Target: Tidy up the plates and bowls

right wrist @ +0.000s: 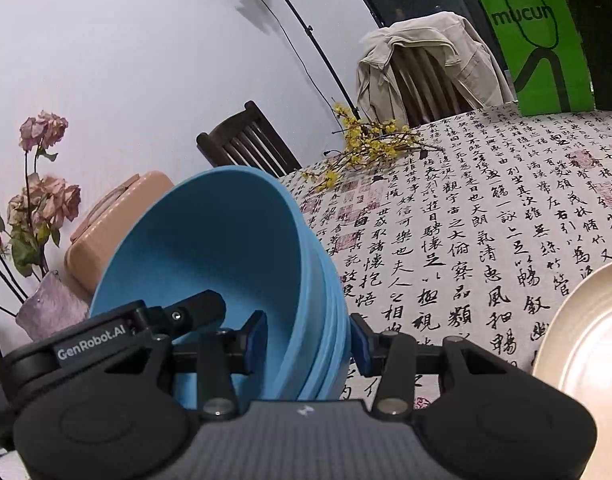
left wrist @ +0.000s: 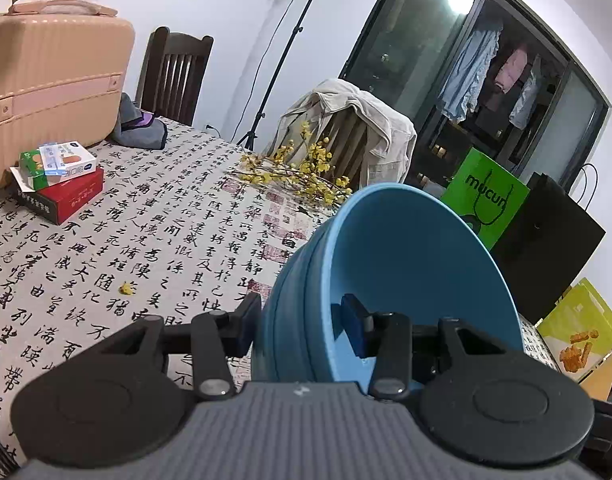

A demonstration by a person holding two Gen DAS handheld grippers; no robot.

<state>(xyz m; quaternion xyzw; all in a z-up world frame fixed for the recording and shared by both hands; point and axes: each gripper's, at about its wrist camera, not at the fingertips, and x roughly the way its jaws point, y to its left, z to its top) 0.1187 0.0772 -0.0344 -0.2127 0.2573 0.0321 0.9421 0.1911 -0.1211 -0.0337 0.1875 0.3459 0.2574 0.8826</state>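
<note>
You've got both grippers clamped on the same stack of blue bowls (left wrist: 386, 280), one on each side of the rim: the left gripper (left wrist: 302, 330) has one pad inside the top bowl and one on the outer wall, and the right gripper (right wrist: 306, 338) is doing the same from the opposite side. The stack looks held up off the calligraphy tablecloth (left wrist: 146, 240), though neither camera catches its underside to confirm that. The main worry from here is that you're pinching several nested rims at once, so if either hand rolls or the two drift apart, the lower bowls could slip out of the nest or the whole stack could twist and drop. Watch that cream plate (right wrist: 586, 340) at the right edge of the right wrist view too; it's near enough to clip if you swing that way. Also the yellow flower sprigs (left wrist: 302, 172) are lying across the table further out. I can't make out how many bowls are in the stack, and the plate is mostly cut off, so I can't say whether it's one plate or a pile.
</note>
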